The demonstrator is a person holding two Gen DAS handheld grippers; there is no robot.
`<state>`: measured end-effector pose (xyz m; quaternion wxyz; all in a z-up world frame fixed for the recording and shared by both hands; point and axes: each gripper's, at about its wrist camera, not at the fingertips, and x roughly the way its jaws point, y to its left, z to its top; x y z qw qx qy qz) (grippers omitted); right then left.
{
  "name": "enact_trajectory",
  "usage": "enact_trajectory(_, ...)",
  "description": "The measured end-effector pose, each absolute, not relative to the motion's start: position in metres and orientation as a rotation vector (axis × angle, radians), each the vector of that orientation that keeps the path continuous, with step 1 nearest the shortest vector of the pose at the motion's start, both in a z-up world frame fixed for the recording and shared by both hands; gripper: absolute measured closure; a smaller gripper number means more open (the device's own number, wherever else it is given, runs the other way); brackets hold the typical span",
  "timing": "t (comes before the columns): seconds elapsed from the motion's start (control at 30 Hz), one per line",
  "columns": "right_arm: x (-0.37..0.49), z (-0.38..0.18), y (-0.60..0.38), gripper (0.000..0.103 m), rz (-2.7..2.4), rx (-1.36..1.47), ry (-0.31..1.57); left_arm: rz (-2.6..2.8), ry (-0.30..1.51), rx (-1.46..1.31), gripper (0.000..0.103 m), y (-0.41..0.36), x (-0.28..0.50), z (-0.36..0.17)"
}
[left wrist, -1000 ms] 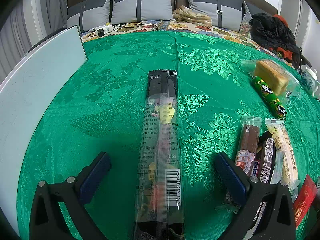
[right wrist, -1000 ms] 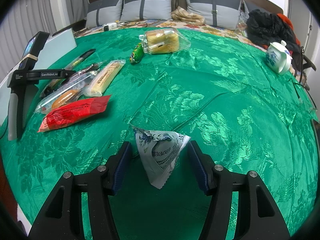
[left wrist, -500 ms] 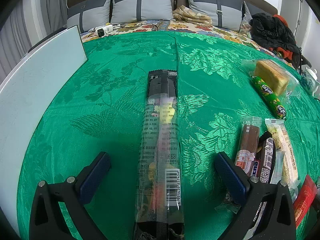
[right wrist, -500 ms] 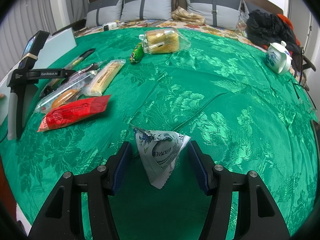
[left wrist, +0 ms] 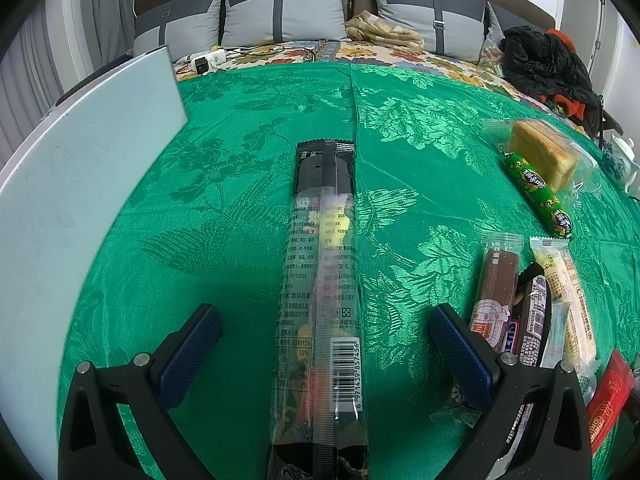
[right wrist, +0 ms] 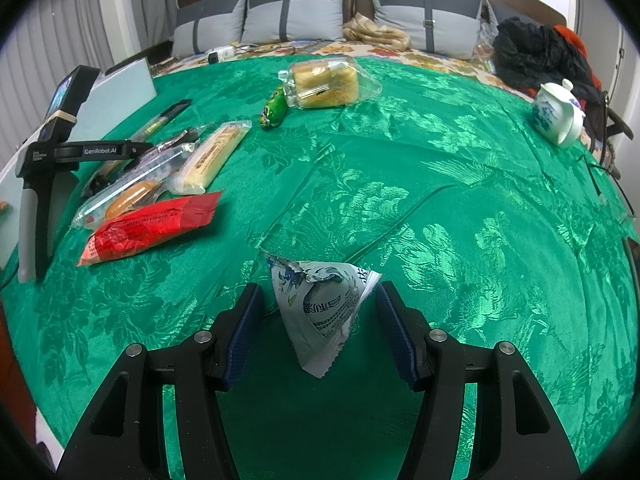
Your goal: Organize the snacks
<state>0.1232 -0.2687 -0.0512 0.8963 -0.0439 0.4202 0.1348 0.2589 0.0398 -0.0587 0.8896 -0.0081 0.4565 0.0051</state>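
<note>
Left wrist view showed the left hand-held gripper [left wrist: 324, 340] wide open astride a long packet [left wrist: 320, 300]; the right hand-held gripper [right wrist: 318, 316] flanked a pouch [right wrist: 320, 308], apparently without touching it.

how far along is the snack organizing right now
Done: several long packets lie together, including the red packet and yellow bar. In hand: nothing gripped. The open left gripper straddles the long clear packet; the open right gripper brackets the triangular white packet. Left: those two, plus the green sausage and bagged bread lying apart.
</note>
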Motion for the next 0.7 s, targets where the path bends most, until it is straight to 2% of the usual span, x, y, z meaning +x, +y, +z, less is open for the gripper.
enact_trajectory(0.7,0.1235,-0.0511,-0.2681,0.037,0.262,-0.117,0.873,0.011,0.948,-0.017,0.0,0.04,0.2588,-0.0585)
